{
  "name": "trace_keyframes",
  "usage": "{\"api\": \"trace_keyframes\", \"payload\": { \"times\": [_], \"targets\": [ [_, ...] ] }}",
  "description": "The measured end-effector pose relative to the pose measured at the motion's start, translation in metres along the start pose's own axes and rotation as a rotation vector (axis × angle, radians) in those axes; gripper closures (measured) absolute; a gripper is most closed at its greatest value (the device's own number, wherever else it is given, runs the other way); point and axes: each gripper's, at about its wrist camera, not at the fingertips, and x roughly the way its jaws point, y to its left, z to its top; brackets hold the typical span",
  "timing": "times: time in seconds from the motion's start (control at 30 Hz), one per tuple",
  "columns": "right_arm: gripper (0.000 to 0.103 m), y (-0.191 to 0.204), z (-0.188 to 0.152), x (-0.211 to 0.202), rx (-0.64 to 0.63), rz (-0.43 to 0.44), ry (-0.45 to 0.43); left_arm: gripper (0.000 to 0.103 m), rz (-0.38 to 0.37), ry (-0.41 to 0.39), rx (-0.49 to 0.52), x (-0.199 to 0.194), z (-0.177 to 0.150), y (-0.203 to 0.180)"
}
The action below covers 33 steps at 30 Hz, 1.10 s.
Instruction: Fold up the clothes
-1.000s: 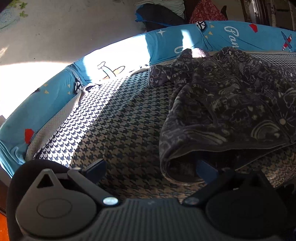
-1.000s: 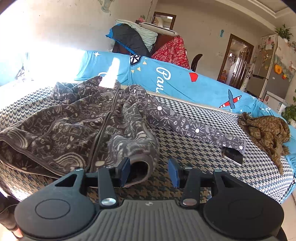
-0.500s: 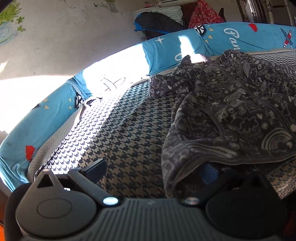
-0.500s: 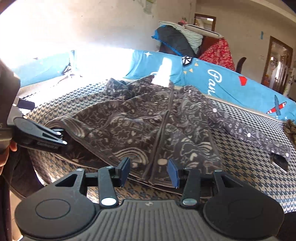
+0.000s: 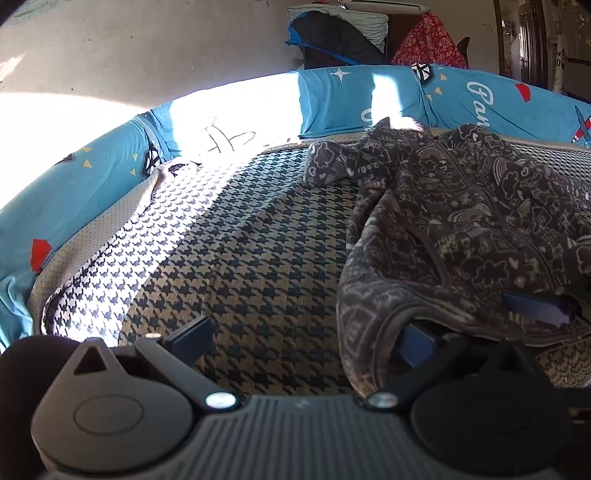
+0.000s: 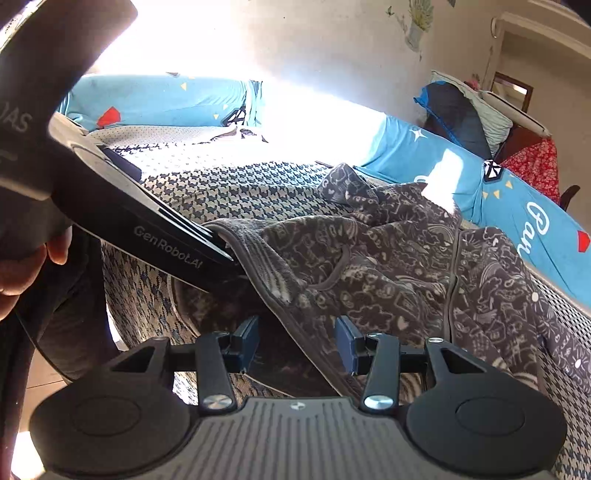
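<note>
A bed [image 5: 258, 258] spread with a houndstooth cover.
The grey patterned fleece jacket [image 5: 461, 229] lies rumpled on it, blue printed bolsters [image 5: 461, 99] along its edges.

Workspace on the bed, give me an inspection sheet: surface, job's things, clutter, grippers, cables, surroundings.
Surface: houndstooth-patterned bed cover, partly in bright sunlight.
Job's things: dark grey doodle-print fleece jacket, zip side up, crumpled, hem lifted at the near edge.
Clutter: nothing seen on the cover in these views.
Grippers: left gripper open, one finger under the hem; right gripper open, astride the hem.
Cables: nothing seen.
Surroundings: blue printed bumper cushions; piled bedding behind.
</note>
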Motion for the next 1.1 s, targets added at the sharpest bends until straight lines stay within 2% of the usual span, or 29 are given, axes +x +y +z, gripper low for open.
{"api": "trace_keyframes", "payload": {
  "times": [0.13, 0.2, 0.27, 0.37, 0.47, 0.63, 0.9, 1.1],
  "targets": [
    [0.06, 0.004, 0.007, 0.014, -0.003, -0.013, -0.02, 0.0, -0.046, 0.012, -0.037, -0.005, 0.0, 0.01],
    [0.064, 0.005, 0.011, 0.021, -0.003, -0.015, -0.032, 0.0, -0.056, 0.001, -0.059, -0.012, 0.003, 0.016],
    [0.084, 0.005, 0.016, 0.025, 0.011, -0.013, -0.045, 0.0, -0.063, -0.015, -0.084, -0.019, 0.007, 0.022],
    [0.097, 0.005, 0.022, 0.026, 0.05, 0.006, -0.056, 0.0, -0.073, -0.038, -0.12, -0.029, 0.014, 0.031],
    [0.098, 0.006, 0.026, 0.026, 0.085, 0.02, -0.064, 0.0, -0.077, -0.059, -0.146, -0.036, 0.022, 0.038],
    [0.098, 0.007, 0.034, 0.017, 0.154, 0.089, -0.112, 0.0, -0.063, -0.099, -0.179, -0.04, 0.037, 0.044],
    [0.098, 0.019, 0.045, 0.015, 0.167, 0.189, -0.155, 0.0, -0.047, -0.133, -0.184, -0.039, 0.055, 0.041],
    [0.098, 0.039, 0.031, 0.039, 0.053, 0.231, -0.063, 0.0, -0.037, -0.119, -0.161, -0.025, 0.062, 0.031]
  ]
}}
